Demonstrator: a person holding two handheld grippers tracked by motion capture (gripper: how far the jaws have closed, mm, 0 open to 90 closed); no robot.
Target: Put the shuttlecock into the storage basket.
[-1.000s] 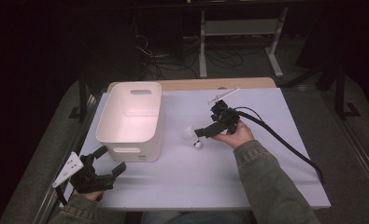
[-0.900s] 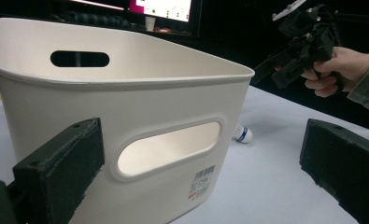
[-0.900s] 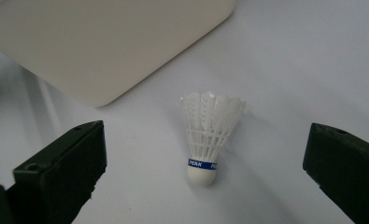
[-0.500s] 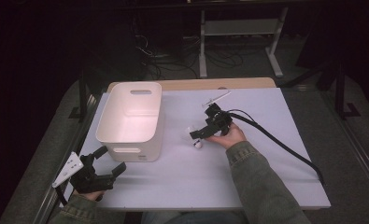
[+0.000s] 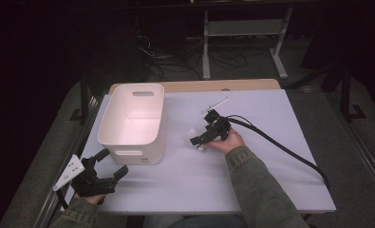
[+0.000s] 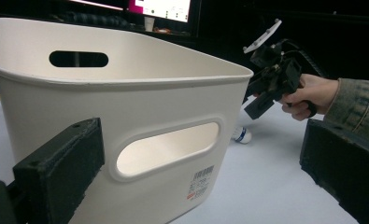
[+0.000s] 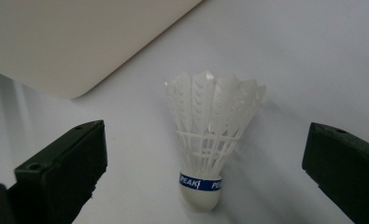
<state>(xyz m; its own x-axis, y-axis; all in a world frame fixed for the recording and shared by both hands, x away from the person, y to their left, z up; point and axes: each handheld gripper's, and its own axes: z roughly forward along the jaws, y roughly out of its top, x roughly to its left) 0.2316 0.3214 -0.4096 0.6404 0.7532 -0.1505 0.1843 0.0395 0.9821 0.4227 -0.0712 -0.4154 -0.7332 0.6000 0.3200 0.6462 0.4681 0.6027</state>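
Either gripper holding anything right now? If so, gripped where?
Nothing held. Right gripper is open, its jaws either side of the shuttlecock without touching. Left gripper is open, facing the white bin.

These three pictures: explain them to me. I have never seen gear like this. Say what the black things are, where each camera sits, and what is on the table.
A person sits at a table holding hand-held tongs in each hand; there is no robot. The high view looks down from above: left tongs near the table's corner, right tongs mid-table. The other two pictures come from cameras riding on each pair of tongs, looking out between its two black jaws. On the table stand a white plastic bin with handle slots and a white shuttlecock, lying between the right tongs' open jaws, not gripped. The left tongs are open too, facing the bin. Nothing is held.
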